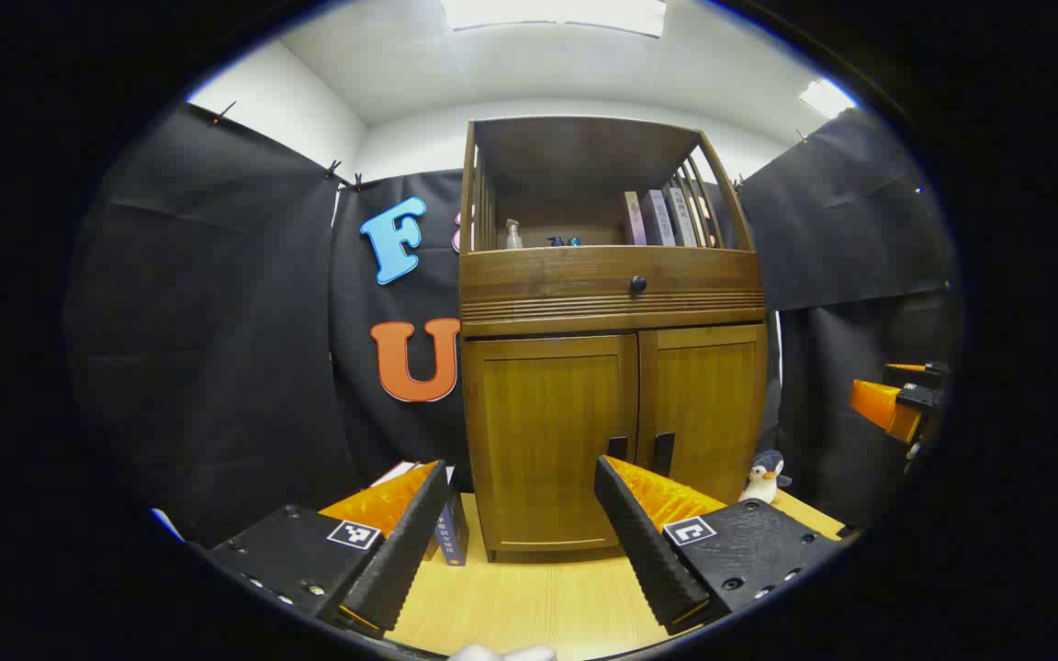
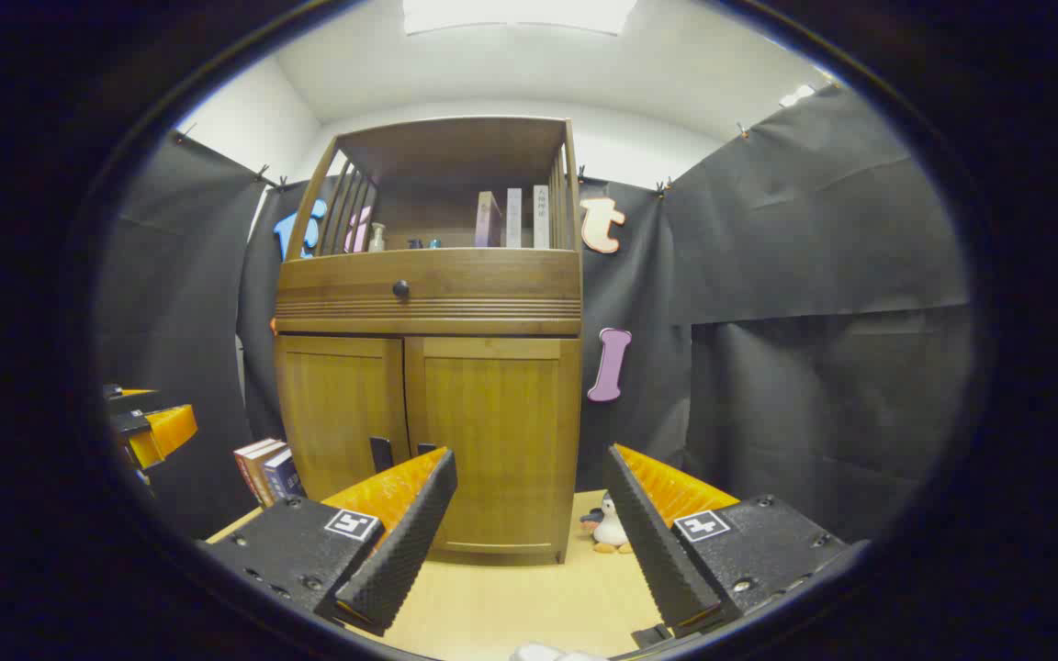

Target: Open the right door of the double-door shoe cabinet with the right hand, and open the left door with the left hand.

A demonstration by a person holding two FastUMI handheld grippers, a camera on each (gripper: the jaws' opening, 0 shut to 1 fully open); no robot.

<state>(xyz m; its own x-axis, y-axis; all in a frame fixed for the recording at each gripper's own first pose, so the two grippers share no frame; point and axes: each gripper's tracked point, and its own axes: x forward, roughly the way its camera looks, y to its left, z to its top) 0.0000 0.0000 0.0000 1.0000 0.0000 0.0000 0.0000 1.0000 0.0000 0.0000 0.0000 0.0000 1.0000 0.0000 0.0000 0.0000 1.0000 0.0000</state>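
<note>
Facing the shoe cabinet (image 1: 612,367), whose right door (image 2: 492,441) and left door (image 1: 547,431) sit closed, both the left gripper (image 1: 520,542) and right gripper (image 2: 529,532) hang spread wide, likely ready to reach for the handles

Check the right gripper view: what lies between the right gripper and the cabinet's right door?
Bare tabletop; right gripper open, short of the right door.

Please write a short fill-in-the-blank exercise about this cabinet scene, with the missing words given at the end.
1. Both doors of the shoe cabinet are ____.
2. The fingers of the left gripper stand ____.
3. The toy penguin stands on the ____ beside the cabinet.
4. The drawer knob sits ____ the two doors.

Missing words: closed; open; table; above
</note>
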